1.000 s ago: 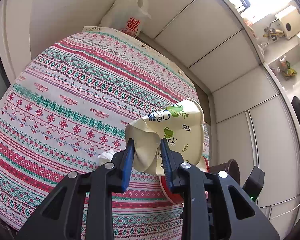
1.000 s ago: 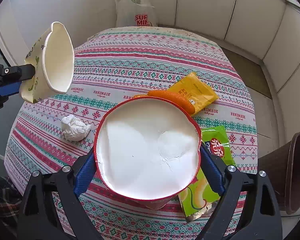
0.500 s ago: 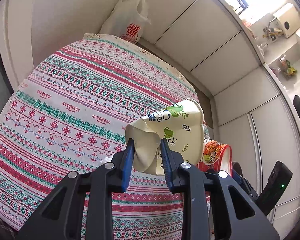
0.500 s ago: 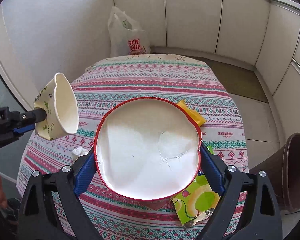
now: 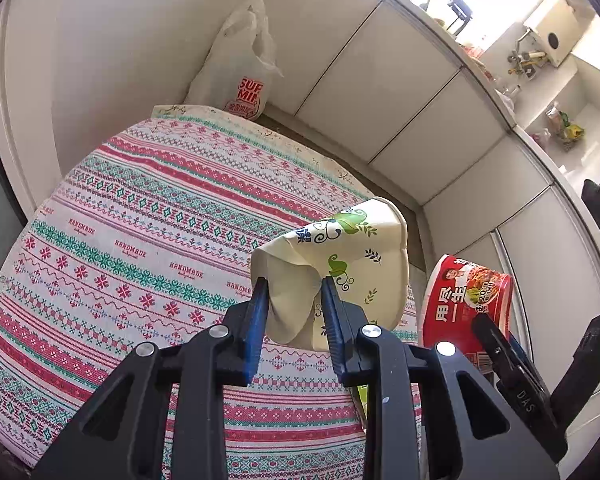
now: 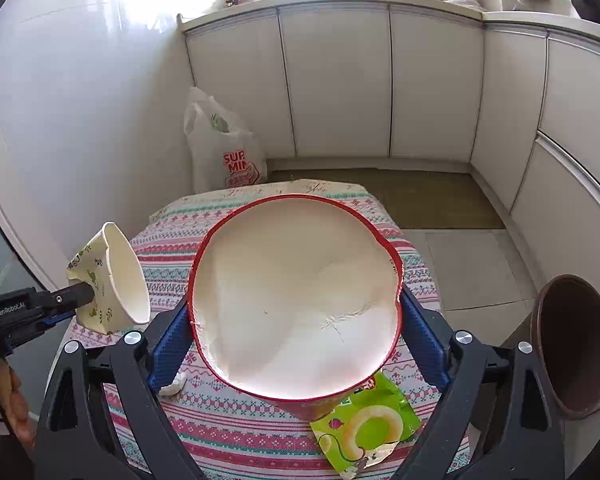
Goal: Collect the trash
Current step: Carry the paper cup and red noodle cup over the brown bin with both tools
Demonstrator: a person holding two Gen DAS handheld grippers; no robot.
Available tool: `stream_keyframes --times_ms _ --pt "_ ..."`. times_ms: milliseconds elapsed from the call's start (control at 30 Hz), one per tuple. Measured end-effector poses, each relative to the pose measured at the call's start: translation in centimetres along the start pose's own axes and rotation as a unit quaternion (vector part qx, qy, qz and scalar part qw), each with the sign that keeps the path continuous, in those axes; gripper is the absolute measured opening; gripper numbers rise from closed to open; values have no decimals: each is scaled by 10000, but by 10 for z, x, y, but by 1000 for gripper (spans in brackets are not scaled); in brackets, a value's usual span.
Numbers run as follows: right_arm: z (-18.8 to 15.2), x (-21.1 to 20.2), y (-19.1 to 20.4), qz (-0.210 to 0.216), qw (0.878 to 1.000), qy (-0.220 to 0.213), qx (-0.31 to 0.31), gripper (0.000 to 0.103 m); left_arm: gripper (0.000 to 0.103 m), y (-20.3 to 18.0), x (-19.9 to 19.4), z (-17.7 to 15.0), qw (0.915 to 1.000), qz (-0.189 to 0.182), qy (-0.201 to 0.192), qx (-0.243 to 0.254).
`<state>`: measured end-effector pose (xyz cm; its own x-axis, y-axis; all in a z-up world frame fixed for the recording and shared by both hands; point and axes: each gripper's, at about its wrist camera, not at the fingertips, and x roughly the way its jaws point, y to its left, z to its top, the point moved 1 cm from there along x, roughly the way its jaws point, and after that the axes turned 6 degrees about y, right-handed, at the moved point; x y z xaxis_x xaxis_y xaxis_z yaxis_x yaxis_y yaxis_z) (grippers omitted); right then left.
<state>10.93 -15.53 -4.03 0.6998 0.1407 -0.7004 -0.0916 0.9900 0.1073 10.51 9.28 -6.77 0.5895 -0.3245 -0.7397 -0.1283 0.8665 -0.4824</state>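
While both pieces of trash are held clear of the table, a crushed paper cup (image 5: pixel 340 264) is pinched by the left gripper (image 5: pixel 293 300) and a red noodle bowl (image 6: pixel 296 300) is clamped by the right gripper (image 6: pixel 296 340).

The cup, printed with green leaves, is squeezed at its creased base between closed blue pads, its mouth turned away from the left camera. The bowl's white inside is faced by the right camera, and its red rim is pressed on both sides by widely spread fingers (image 6: pixel 172 344). Beneath it, near the table's right edge, a green snack wrapper (image 6: pixel 364 428) is seen, and a crumpled white tissue (image 6: pixel 174 386) lies beside it on the striped tablecloth (image 5: pixel 140 240). Beyond the far edge a white plastic bag (image 6: pixel 224 148) is propped against the wall; a brown bin (image 6: pixel 572 344) is stood on the floor off the right edge.
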Motion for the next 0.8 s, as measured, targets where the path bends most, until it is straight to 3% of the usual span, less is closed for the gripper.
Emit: stream_keyframes --times_ms 500,800 --pt "7 -42 -48 -629 9916 -953 602 88 27 -61 -14 -5 9934 -43 -882 735" --pt "6 -73 -77 -1140 9796 -1490 724 88 27 -102 -8 -15 9880 -333 -1046 1083"
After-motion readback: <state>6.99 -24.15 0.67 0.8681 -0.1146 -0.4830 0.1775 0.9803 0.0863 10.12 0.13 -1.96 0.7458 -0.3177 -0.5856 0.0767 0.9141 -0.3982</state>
